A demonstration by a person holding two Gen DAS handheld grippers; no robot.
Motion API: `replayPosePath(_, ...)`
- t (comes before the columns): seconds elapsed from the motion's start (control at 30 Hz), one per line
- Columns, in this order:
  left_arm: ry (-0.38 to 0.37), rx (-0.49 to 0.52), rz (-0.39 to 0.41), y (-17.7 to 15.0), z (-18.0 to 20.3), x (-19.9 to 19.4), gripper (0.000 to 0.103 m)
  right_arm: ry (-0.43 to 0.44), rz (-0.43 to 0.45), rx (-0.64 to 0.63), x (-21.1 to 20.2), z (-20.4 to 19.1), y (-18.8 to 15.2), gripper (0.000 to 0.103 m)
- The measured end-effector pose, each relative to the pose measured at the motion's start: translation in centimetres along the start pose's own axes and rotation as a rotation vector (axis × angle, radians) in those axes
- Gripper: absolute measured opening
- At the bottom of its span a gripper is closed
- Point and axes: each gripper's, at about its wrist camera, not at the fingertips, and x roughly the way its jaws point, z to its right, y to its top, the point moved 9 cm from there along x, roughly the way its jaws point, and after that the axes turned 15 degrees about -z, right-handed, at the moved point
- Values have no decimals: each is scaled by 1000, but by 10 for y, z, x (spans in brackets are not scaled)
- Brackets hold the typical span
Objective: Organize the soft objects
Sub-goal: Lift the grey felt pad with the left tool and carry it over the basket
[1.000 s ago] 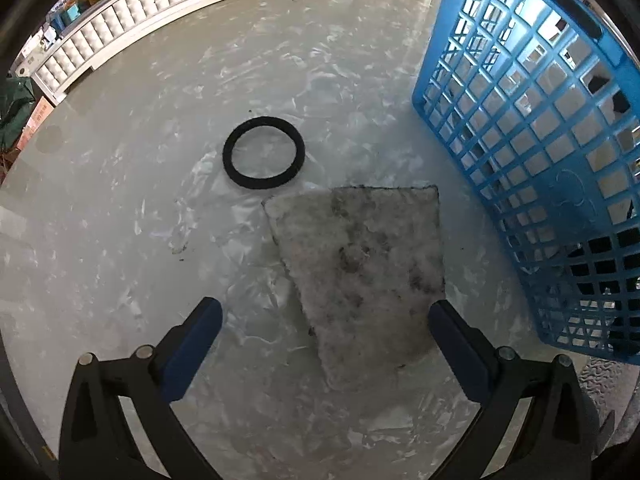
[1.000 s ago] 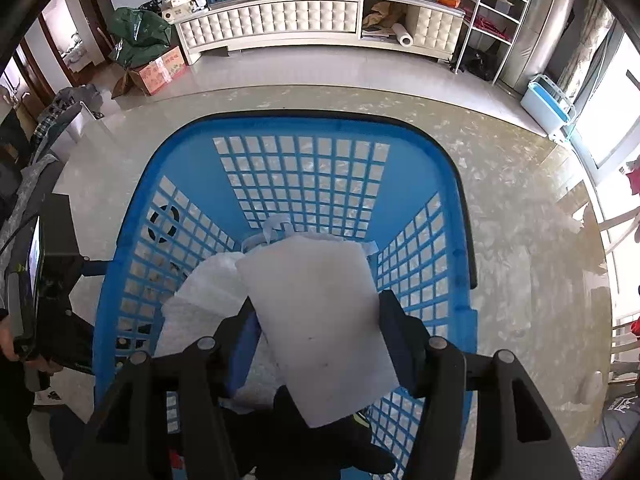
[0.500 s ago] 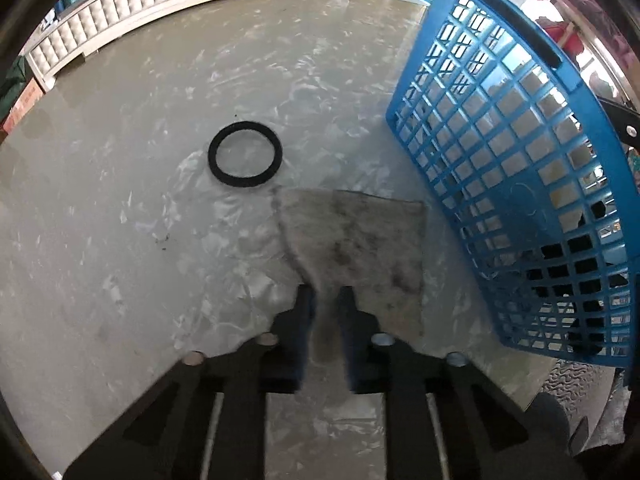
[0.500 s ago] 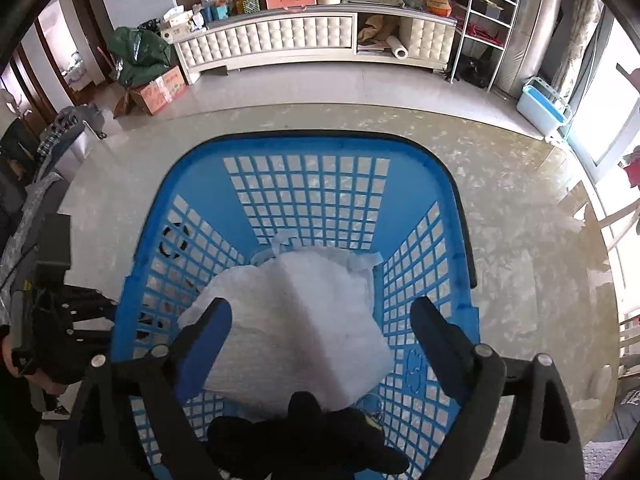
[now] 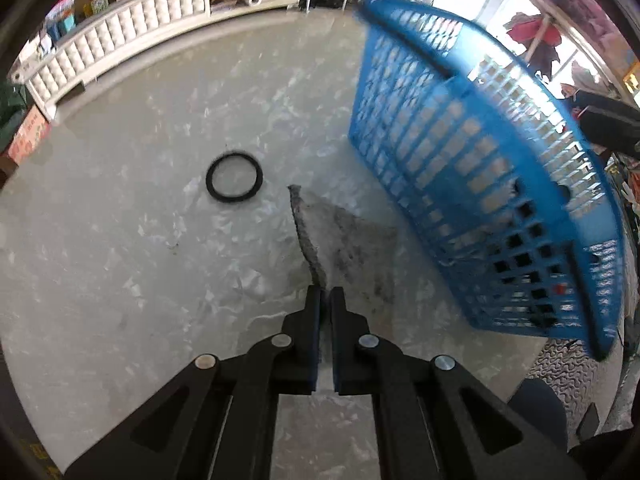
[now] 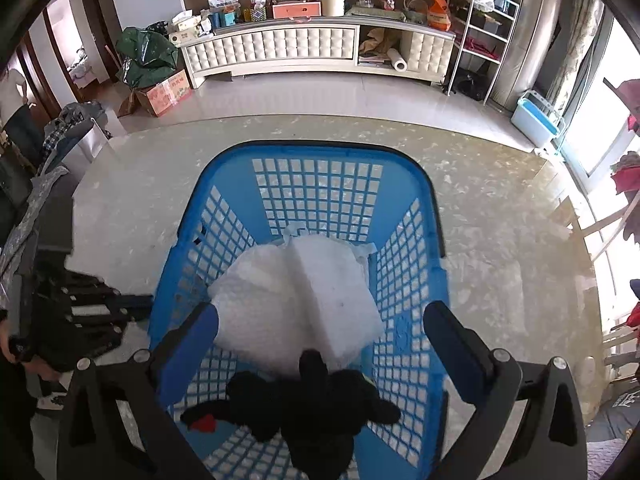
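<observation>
Our left gripper (image 5: 325,294) is clenched on the near edge of the grey, smudged foam sheet (image 5: 352,240), which rises ahead of it off the marble table (image 5: 120,280) so we can carry it to the blue plastic lattice basket (image 5: 480,184) on its right. Our right gripper (image 6: 320,332), jaws opening with nothing between them, hovers above that basket, where the white foam sheet (image 6: 296,300) lies just ahead on a black plush toy (image 6: 304,400). The black rubber ring (image 5: 234,182) waits ahead-left.

The left gripper (image 5: 325,294) pinches a grey cloth (image 5: 352,240) beside a blue basket (image 5: 480,184); a black ring (image 5: 234,182) lies nearby.
</observation>
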Motion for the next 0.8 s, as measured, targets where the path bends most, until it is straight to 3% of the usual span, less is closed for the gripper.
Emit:
replayPosePath(0.6, 82, 67, 189, -20, 22, -137, 3, -65, -27, 25, -12, 15, -42, 103)
replayPosePath(0.8, 76, 100, 236, -17, 34, -165, 3, -34, -36, 67, -4, 22, -53, 103)
